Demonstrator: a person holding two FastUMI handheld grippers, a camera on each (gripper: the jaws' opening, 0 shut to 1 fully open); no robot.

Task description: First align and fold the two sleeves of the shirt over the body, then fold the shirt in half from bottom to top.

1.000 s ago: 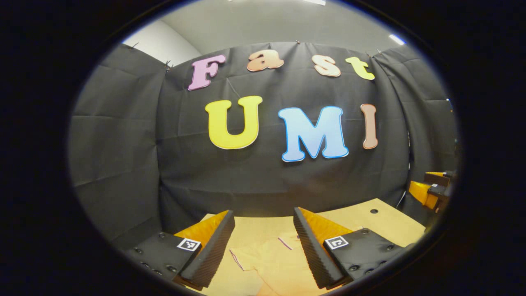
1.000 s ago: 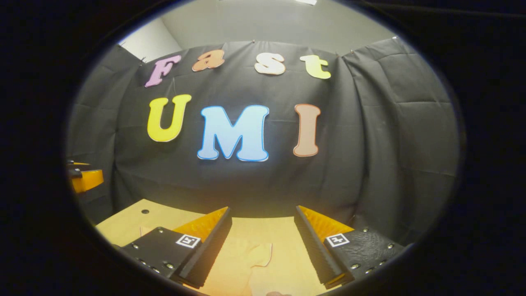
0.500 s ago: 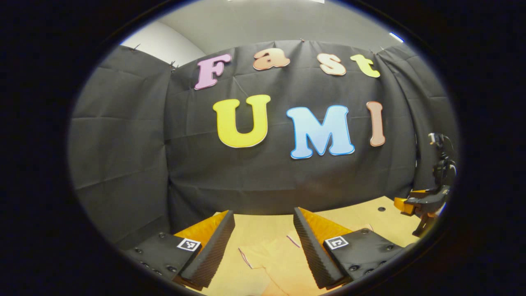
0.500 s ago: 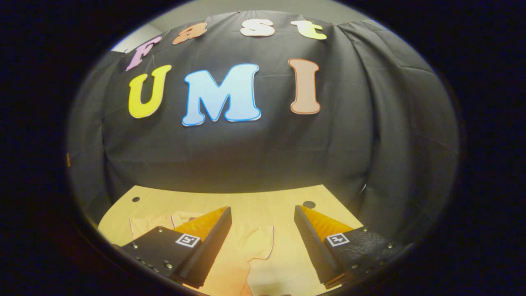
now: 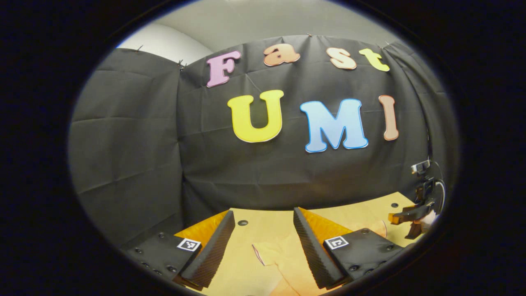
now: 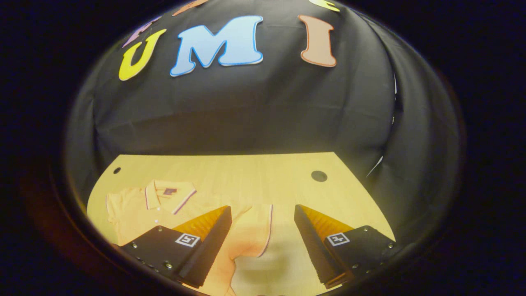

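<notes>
Shirt: a pale orange polo shirt (image 6: 164,209) lies flat on the counter (image 6: 246,176), collar (image 6: 168,193) toward the cloth wall, thin dark piping along collar and sleeve hems.
Right gripper (image 6: 263,242): hangs above the counter with its jaws wide apart and nothing between them but air; neither finger touches the cloth.
Shirt relative to the right jaws: one sleeve (image 6: 254,230) spreads out in the gap between the two fingers, its hem nearer the finger on the right of that view; the body and collar lie off to the left, partly hidden behind the other finger.
Left gripper (image 5: 263,250): also above the counter, jaws wide, holding nothing.
Shirt relative to the left jaws: the other sleeve (image 5: 273,259) shows in the gap, its piped corner about midway between the fingers and the rest running under the finger on the right of the left gripper view.
Other gripper seen from the left: at the far right edge of the left gripper view the right gripper (image 5: 407,218) hangs over the counter's far corner; its opening cannot be told from there.
Counter: light wood with small round holes (image 6: 319,176) near the back edge, set against the black cloth wall (image 6: 246,107).
</notes>
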